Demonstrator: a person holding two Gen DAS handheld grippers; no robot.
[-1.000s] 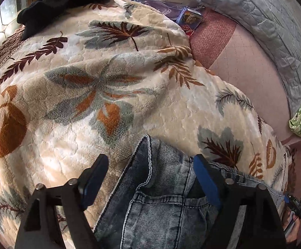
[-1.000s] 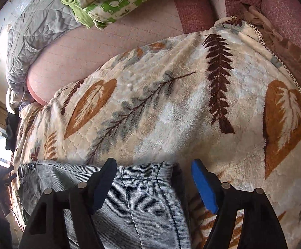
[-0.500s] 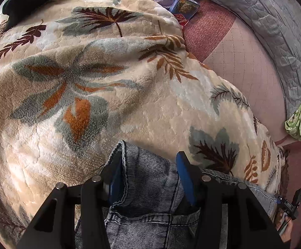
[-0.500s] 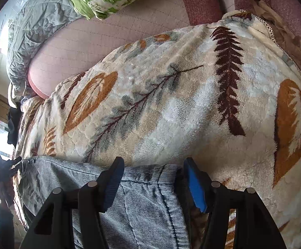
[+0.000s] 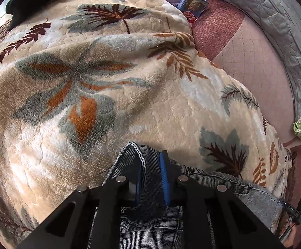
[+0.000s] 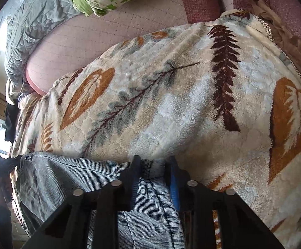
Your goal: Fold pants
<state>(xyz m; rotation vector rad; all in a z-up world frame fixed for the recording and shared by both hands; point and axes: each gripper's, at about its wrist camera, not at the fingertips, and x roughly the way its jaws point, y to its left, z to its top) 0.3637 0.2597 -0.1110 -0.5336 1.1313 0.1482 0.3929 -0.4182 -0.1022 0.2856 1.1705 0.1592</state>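
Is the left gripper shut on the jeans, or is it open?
Shut on the jeans. The left gripper has just been closing, and its pads now pinch a bunched fold of denim at the edge.

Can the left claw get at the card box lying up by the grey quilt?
Probably not as things stand: the left claw is shut on the jeans, and the whole blanket lies between it and the box.

1. The left gripper [image 5: 152, 174] had just been closing; its fingers [image 5: 164, 178] pinched the jeans [image 5: 150, 224] at a corner of the edge.
2. The jeans lay on a leaf-print blanket [image 5: 109, 83].
3. A small box [image 5: 194, 5] sat beyond the blanket.
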